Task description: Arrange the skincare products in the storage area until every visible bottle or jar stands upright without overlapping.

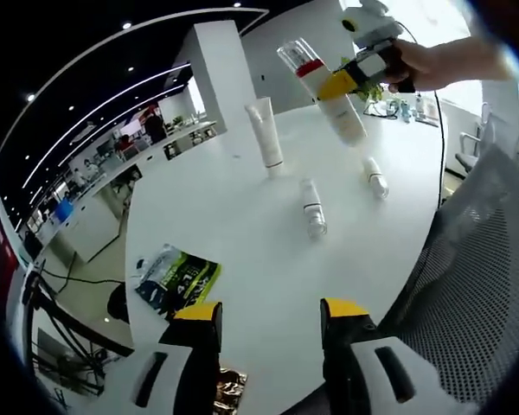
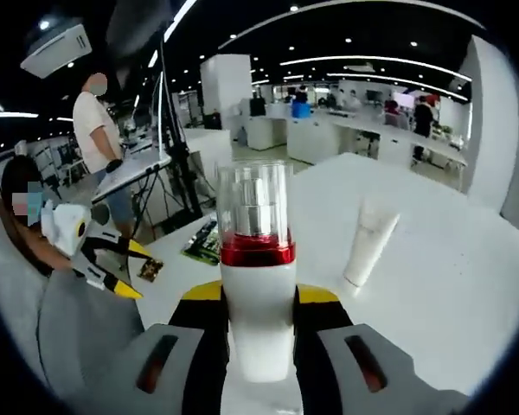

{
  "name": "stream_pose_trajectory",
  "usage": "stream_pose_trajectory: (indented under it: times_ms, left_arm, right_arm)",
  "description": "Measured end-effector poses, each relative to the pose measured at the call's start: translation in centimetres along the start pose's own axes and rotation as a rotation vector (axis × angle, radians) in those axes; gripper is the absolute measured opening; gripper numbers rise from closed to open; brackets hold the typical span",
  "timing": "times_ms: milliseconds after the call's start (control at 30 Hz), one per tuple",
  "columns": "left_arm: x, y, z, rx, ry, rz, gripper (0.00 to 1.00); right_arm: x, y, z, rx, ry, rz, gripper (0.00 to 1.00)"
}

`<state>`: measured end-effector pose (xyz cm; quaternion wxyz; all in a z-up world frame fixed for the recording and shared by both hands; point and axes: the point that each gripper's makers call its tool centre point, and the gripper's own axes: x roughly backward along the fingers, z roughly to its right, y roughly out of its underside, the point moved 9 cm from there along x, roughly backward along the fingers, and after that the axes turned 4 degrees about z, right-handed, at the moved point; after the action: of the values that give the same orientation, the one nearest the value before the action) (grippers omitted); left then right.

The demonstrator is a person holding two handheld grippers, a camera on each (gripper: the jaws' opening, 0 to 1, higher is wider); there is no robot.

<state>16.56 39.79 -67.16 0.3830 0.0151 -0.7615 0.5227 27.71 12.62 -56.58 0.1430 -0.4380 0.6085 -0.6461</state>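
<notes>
Gripping a red-banded pump bottle (image 2: 256,285), right tongs (image 2: 258,324) hold it aloft, tilted; table (image 1: 242,259) lies below. Left tongs (image 1: 268,324) open, empty, nearer two fallen bottles (image 1: 312,208).

Left gripper view looks down across the white table (image 1: 242,251); right gripper view faces it low, close

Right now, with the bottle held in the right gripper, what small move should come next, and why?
Probably lower the pump bottle, clamped in the right gripper, onto bare table beside the upright tube, base down. Two small bottles lie flat there, so avoid them.
</notes>
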Motion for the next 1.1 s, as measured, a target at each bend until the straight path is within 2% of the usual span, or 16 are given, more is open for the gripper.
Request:
stream_pose_trajectory:
  times_ms: [67, 200, 267, 367, 467, 500, 667, 767, 967, 1100]
  left_arm:
    - [0.1, -0.1, 0.3, -0.005, 0.016, 0.014, 0.48]
    - [-0.1, 0.0, 0.6, -0.018, 0.037, 0.005, 0.49]
    - [-0.1, 0.1, 0.7, -0.016, 0.044, -0.003, 0.48]
    - [-0.1, 0.1, 0.7, -0.013, 0.05, -0.003, 0.46]
    - [0.3, -0.3, 0.7, -0.022, 0.05, 0.033, 0.39]
    - [0.3, -0.3, 0.7, -0.016, 0.052, 0.035, 0.39]
    - [0.6, -0.6, 0.4, 0.02, 0.036, 0.054, 0.37]
    - [0.7, -0.7, 0.1, 0.057, 0.017, 0.069, 0.36]
    - [0.7, -0.5, 0.2, 0.074, 0.027, 0.054, 0.37]
    - [0.6, -0.4, 0.1, 0.1, 0.036, 0.04, 0.38]
  right_arm:
    - [0.3, -0.2, -0.6, -0.068, -0.005, 0.049, 0.25]
    - [1.1, -0.3, -1.9, -0.193, -0.038, 0.138, 0.25]
    - [1.3, -0.3, -2.9, -0.226, -0.037, 0.162, 0.25]
    - [1.7, -0.3, -3.7, -0.285, -0.044, 0.187, 0.25]
    - [2.4, -0.4, -4.7, -0.315, -0.031, 0.202, 0.25]
    - [2.6, -0.6, -5.2, -0.348, -0.039, 0.214, 0.25]
    - [3.0, -0.5, -6.2, -0.391, -0.067, 0.239, 0.25]
    - [3.3, -0.4, -6.4, -0.455, -0.091, 0.28, 0.26]
    - [4.2, -0.6, -5.7, -0.491, -0.123, 0.326, 0.26]
    - [4.6, 0.0, -5.3, -0.535, -0.152, 0.346, 0.26]
